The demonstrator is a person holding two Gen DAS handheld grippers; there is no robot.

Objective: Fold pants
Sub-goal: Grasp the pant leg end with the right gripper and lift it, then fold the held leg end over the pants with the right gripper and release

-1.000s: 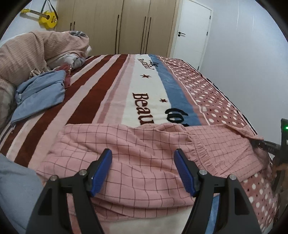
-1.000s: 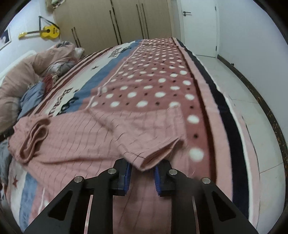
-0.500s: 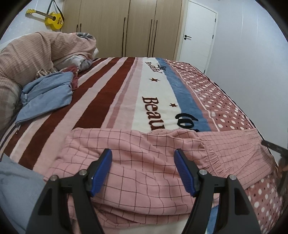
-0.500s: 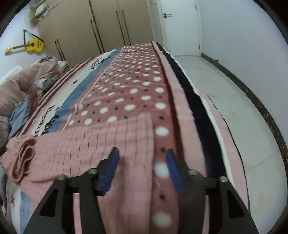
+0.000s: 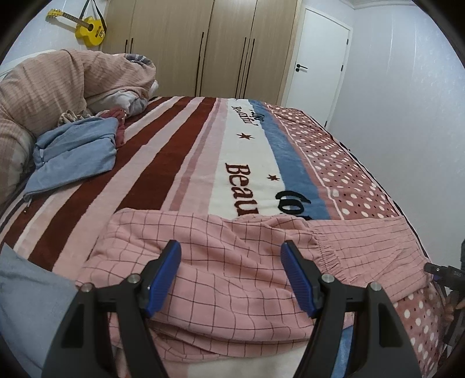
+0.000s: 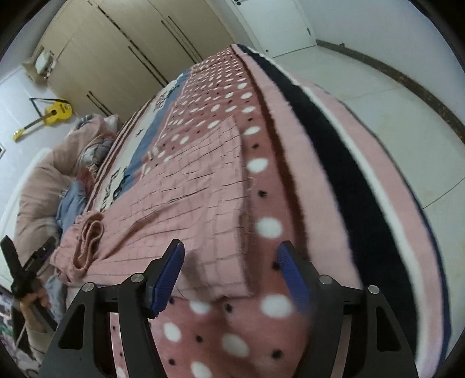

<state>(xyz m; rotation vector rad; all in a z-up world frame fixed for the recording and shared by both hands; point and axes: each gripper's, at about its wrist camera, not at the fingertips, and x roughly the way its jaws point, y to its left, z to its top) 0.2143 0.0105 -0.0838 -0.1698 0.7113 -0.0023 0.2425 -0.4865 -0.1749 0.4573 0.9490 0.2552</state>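
Grippers (image 5: pixel 231 273) (image 6: pixel 229 272) apart, one pants (image 5: pixel 232 261)

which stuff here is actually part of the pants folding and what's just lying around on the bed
Part of the job:
- pink checked cotton pants, flat on the bed
- left tongs, open
- right tongs, open

Just lying about:
- blue zip-up garment
- pinkish-beige ribbed duvet heap
- yellow guitar on the wall
- striped and dotted fleece blanket

Both wrist views low, close over shared pants (image 5: pixel 232 276).
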